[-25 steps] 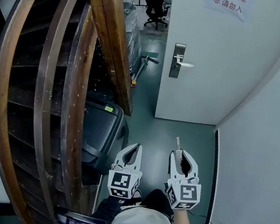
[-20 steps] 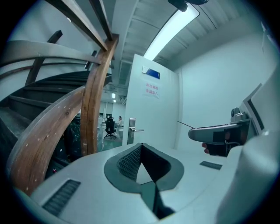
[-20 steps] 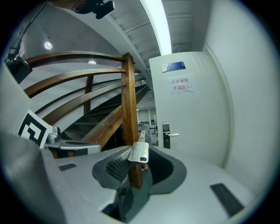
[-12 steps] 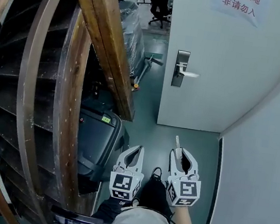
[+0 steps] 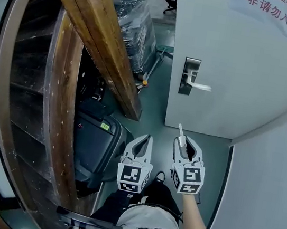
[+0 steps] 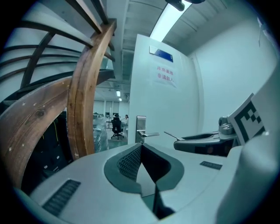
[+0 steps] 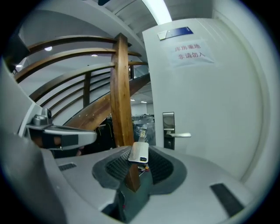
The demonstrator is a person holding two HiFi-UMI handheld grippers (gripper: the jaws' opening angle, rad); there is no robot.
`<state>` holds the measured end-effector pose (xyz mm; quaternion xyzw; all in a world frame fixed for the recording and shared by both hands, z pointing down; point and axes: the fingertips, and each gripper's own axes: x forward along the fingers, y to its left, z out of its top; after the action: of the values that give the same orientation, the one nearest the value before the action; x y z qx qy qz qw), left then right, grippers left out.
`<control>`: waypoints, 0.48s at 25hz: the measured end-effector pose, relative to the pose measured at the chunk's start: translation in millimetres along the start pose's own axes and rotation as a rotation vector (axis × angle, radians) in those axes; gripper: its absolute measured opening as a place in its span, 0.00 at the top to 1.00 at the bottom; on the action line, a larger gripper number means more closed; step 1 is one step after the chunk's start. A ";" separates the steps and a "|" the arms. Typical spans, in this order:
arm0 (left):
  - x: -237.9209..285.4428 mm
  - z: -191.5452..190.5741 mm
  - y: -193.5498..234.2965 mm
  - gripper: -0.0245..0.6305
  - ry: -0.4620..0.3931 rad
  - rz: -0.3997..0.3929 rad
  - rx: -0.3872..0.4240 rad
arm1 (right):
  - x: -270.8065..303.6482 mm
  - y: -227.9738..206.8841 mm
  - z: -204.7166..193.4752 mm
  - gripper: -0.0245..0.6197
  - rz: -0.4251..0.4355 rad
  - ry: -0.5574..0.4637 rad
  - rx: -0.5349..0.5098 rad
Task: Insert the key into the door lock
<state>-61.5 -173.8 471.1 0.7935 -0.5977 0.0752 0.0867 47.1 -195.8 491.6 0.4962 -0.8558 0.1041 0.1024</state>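
A white door (image 5: 231, 60) stands ahead with a metal lock plate and lever handle (image 5: 190, 76), also seen in the right gripper view as the lock plate (image 7: 169, 130). My right gripper (image 5: 184, 142) is shut on a key with a white head (image 7: 139, 152); its metal blade (image 5: 180, 129) points up toward the door. The key is well short of the lock. My left gripper (image 5: 141, 144) hangs beside it, jaws shut with nothing between them. In the left gripper view the lock plate (image 6: 141, 129) shows ahead.
A curved wooden stair frame (image 5: 96, 35) fills the left, with a thick beam slanting down to the floor. A dark case (image 5: 94, 138) lies under it. Wrapped goods (image 5: 133, 22) stand beyond. A white wall (image 5: 268, 172) closes the right side. A paper notice (image 5: 268, 10) hangs on the door.
The view has moved toward the door, so the lock plate sits lower and larger. Both grippers have risen slightly in the head view, the key still held.
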 end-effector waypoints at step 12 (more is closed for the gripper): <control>56.3 -61.7 36.9 0.96 0.056 0.047 -0.056 | 143.6 -88.3 -54.2 0.77 -0.083 0.101 -0.026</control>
<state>-82.5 -222.4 545.6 0.7740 -0.6154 0.0825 0.1238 57.9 -342.5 590.2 0.5238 -0.8296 0.1137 0.1562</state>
